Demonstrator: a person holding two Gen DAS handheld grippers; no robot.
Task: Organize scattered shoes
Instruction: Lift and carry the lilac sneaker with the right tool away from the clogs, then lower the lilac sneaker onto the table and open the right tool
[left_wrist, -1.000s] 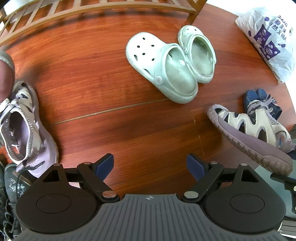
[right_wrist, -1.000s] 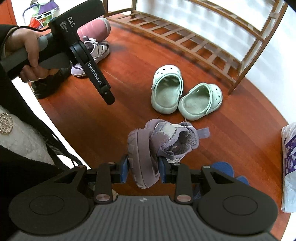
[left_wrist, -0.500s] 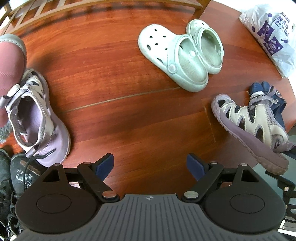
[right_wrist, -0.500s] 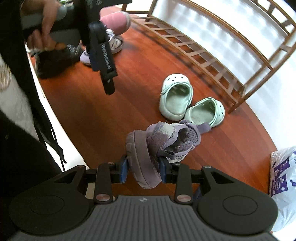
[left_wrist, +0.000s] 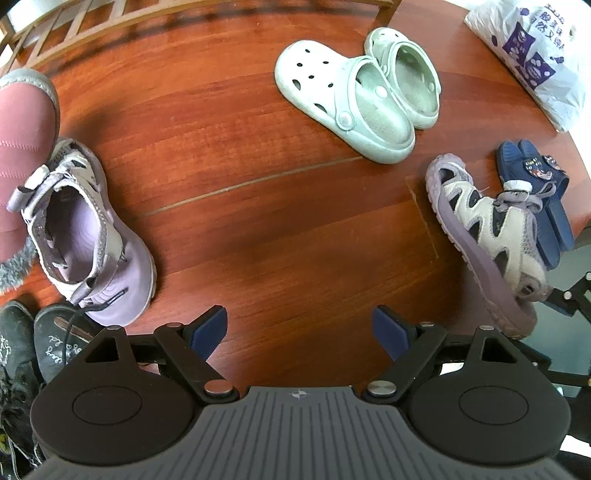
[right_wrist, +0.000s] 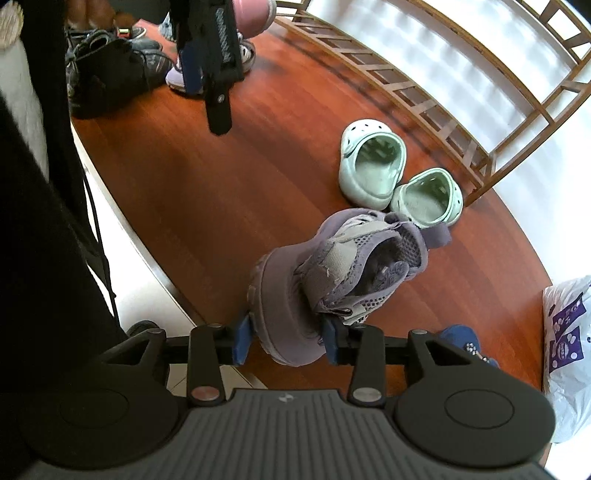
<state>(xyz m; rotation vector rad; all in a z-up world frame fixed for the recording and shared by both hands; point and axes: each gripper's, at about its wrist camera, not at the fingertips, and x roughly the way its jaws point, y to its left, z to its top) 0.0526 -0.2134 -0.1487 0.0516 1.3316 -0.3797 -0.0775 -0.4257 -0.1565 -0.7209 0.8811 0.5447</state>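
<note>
Sideways, chunky-soled mesh purple sandal (right_wrist: 295, 306) between opening right gripper (right_wrist: 286, 341) jaws.

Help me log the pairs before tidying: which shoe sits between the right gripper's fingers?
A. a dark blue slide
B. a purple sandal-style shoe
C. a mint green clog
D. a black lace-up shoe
B: the purple shoe has its sole end between the right gripper pads, whose jaws are opening; both mint clogs lie on the floor beyond it.
</note>
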